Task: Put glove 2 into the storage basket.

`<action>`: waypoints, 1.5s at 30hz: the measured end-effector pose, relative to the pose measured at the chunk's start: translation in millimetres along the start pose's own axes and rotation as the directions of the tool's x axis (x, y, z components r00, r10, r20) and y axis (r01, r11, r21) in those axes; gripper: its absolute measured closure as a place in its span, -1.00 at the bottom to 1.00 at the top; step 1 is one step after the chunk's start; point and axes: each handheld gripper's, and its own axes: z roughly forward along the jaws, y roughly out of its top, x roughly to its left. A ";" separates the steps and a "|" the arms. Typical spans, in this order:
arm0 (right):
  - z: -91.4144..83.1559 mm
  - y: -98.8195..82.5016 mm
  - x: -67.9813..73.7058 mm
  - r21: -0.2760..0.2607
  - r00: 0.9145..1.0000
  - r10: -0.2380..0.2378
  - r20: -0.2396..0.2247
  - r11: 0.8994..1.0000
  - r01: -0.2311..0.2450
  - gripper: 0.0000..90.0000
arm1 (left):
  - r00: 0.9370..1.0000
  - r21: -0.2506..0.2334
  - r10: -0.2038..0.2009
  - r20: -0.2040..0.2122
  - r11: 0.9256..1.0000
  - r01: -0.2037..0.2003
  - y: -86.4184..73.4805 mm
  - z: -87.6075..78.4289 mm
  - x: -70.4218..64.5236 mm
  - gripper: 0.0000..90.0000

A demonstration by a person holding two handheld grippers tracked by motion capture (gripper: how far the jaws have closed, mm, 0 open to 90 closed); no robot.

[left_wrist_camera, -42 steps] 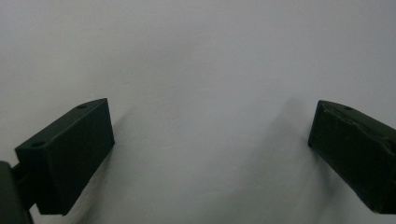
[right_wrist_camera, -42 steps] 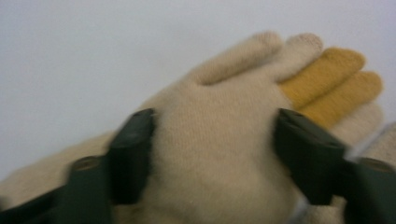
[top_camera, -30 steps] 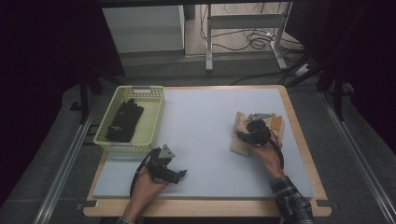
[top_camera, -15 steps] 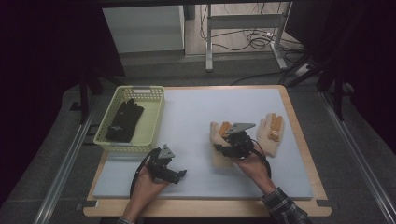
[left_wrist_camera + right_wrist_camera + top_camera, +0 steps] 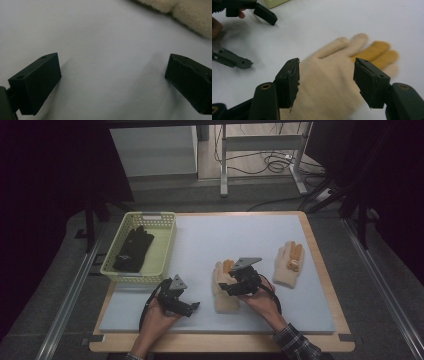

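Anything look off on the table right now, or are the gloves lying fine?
Nothing stands out. One cream glove lies flat under the open right gripper, whose jaws have just been opening. The second cream glove lies apart to its right, and the black glove sits inside the basket.

In the right gripper view the cream glove (image 5: 332, 82) is motion-blurred, its cuff cut off at six o'clock. In the left gripper view a fuzzy cream edge (image 5: 185, 12) is cropped at one o'clock. In the high view the right gripper (image 5: 231, 282) hides the glove's palm.
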 end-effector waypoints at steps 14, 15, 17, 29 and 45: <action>-34.8 -20.8 -50.0 -0.001 0.991 0.062 0.116 0.998 -0.062 0.08 | 1.000 0.001 -0.001 0.000 1.000 0.001 0.0 0.0 0.0 -0.99; -37.9 -22.2 -54.0 -0.003 0.990 0.070 0.123 0.998 -0.070 0.08 | 1.000 0.001 0.000 0.000 1.000 0.000 0.0 0.0 0.0 -0.99; -44.3 -24.9 -61.1 -0.007 0.987 0.084 0.140 0.996 -0.083 0.08 | 1.000 0.000 -0.001 0.000 1.000 0.001 0.0 0.0 0.0 -0.99; -75.7 -44.6 -97.8 -0.010 0.962 0.143 0.233 0.989 -0.145 0.04 | 1.000 0.001 0.000 0.000 1.000 0.000 0.0 0.0 0.0 -0.99; -110.1 -70.0 -152.7 -0.041 0.902 0.232 0.365 0.971 -0.234 -0.12 | 1.000 0.000 -0.002 0.000 1.000 0.002 0.0 0.1 0.0 -0.99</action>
